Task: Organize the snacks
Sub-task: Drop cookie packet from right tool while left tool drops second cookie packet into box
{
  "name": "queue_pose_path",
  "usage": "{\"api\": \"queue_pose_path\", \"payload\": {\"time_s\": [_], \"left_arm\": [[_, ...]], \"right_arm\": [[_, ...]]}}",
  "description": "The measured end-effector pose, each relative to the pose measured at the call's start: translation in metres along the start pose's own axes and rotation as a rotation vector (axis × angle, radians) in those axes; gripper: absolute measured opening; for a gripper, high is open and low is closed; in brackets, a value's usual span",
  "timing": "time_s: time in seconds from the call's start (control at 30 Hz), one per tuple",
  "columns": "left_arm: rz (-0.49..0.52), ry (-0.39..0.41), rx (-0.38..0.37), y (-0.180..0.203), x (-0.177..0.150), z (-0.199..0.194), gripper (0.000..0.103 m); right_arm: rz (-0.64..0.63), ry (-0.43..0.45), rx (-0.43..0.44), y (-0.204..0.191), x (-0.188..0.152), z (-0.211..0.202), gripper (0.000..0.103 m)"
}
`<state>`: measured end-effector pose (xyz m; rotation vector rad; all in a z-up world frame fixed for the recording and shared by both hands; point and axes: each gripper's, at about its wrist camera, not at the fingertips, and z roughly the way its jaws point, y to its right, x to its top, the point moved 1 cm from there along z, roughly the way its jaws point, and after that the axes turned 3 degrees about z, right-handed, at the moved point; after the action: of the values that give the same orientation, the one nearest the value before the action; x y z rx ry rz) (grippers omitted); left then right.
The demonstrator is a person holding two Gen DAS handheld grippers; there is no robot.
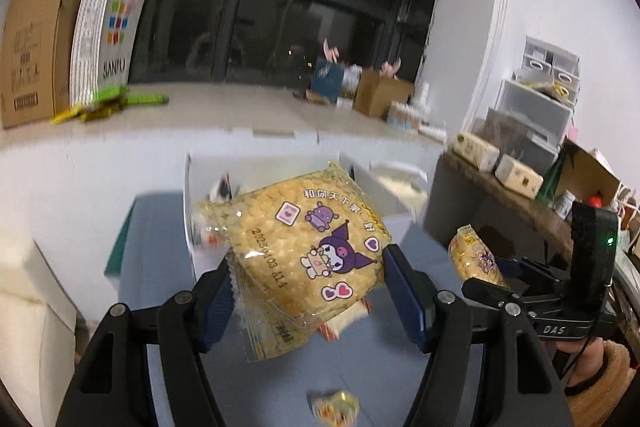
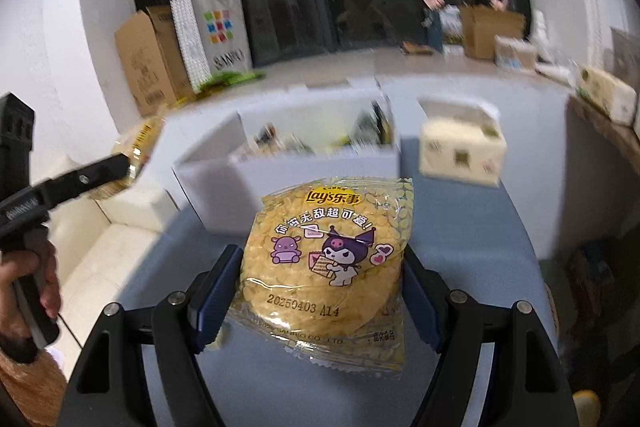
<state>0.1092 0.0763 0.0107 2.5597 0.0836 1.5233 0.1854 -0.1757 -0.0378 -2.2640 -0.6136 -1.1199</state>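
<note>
- Left wrist view: my left gripper (image 1: 308,291) is clamped on a yellow snack packet (image 1: 304,251), one pad on each side edge. The packet is held off the blue worktop (image 1: 168,267), between me and the white storage box (image 1: 256,171). I judge it is held there for a drop into the box, which already shows other snacks inside.
- Its long axis runs roughly away from the camera, tilted left at the far end. The printed face is up, the crimped seal nearest me.
- A small yellow item (image 1: 336,407) lies on the worktop below; too blurred to identify.
- Right wrist view: my right gripper (image 2: 320,287) is closed on a second packet (image 2: 328,259), gripped across its width and lifted clear of the worktop (image 2: 480,259).
- Its long axis points forward toward the box (image 2: 280,171), logo end far, date stamp near, face up.
- A tissue pack (image 2: 460,151) sits just right of the box.
</note>
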Motion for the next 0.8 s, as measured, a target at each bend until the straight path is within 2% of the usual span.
{"api": "queue_pose_path", "payload": {"time_s": [0.1,0.2,0.3,0.5,0.57,0.6,0.63,0.67,0.73,0.8], "left_arm": [[-0.001,0.027,-0.02,-0.007,0.025,0.014,0.073],[-0.018,0.016,-0.008,-0.02,0.049,0.045,0.073],[-0.052,-0.02,-0.019,-0.034,0.062,0.077,0.073],[-0.043,-0.064,0.02,-0.053,0.068,0.116,0.073],[-0.048,-0.086,0.044,-0.057,0.068,0.124,0.074],[-0.052,-0.101,0.054,-0.059,0.067,0.128,0.085],[-0.058,-0.115,0.064,-0.061,0.065,0.13,0.103],[-0.067,-0.122,0.06,-0.063,0.062,0.131,0.103],[-0.089,-0.131,0.059,-0.068,0.056,0.13,0.103],[-0.087,-0.135,0.078,-0.069,0.048,0.127,0.103]], "right_arm": [[-0.016,0.038,0.01,-0.002,0.03,0.011,0.08],[0.017,0.022,0.044,0.007,0.063,0.043,0.08],[0.045,-0.023,0.041,0.019,0.094,0.088,0.08],[0.075,-0.086,0.033,0.028,0.121,0.14,0.08],[0.096,-0.091,0.072,0.029,0.122,0.146,0.081],[0.103,-0.094,0.087,0.03,0.122,0.148,0.086],[0.111,-0.096,0.096,0.03,0.122,0.149,0.092],[0.114,-0.089,0.087,0.031,0.121,0.148,0.101],[0.114,-0.061,0.053,0.035,0.119,0.143,0.103],[0.113,-0.057,0.056,0.038,0.117,0.138,0.103]]}}
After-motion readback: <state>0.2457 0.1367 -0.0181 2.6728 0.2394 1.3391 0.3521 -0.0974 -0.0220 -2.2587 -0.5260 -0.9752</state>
